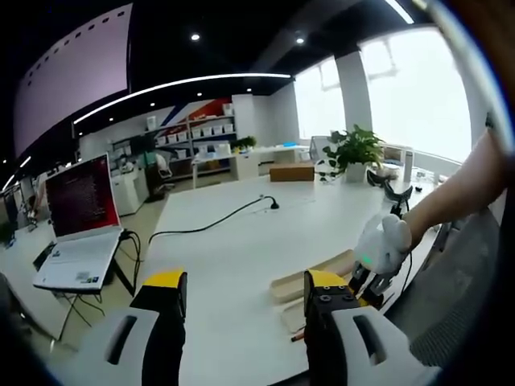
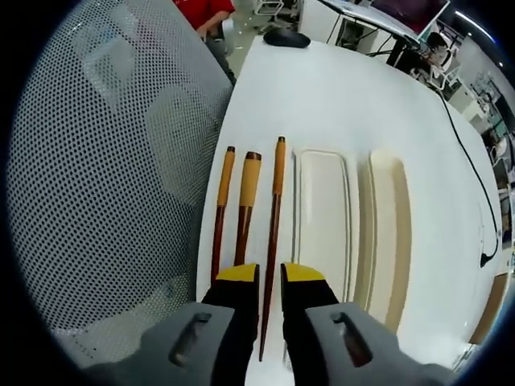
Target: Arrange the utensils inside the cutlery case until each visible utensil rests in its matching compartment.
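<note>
Right gripper [image 2: 270,277] jaws cover the lower ends of the three wooden-handled utensils [image 2: 245,201], so working ends hidden; can't tell which is spoon, fork or chopstick. Middle utensil's tip runs between the jaws; contact can't be told. Far end of the cutlery case [image 2: 322,217] hidden behind the right jaw. In the left gripper view, the left gripper [image 1: 245,293] right jaw blocks part of the case pieces [image 1: 310,283]; utensils there too small to tell. Gloved hand [image 1: 382,245] hides the other gripper's grip. Laptop [image 1: 76,229] screen text unreadable.
</note>
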Tool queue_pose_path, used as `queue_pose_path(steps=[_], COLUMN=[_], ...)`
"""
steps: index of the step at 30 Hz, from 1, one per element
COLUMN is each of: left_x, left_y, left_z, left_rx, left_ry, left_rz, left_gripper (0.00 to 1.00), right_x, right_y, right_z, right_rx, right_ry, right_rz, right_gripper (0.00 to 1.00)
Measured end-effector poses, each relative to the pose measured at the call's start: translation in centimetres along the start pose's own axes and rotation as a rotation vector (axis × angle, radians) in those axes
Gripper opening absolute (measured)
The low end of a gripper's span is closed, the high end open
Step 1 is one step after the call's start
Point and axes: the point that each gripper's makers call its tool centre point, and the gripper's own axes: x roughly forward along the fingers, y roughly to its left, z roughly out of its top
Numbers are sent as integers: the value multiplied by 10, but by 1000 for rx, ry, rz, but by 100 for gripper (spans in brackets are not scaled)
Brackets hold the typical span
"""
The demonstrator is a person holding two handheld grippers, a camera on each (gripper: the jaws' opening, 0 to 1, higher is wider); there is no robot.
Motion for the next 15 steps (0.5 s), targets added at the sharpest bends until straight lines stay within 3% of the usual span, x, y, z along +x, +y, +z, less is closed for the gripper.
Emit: queue_pose_path(steps=[15], left_x=[0], left_y=[1], left_z=[-2], left_rx=[2], left_ry=[12], left_rz=[5], left_gripper=[60], right_x=[13], right_y=[-2], right_z=[0], right_rx=[0], right_ry=[12], right_rz=[8], right_gripper=[7])
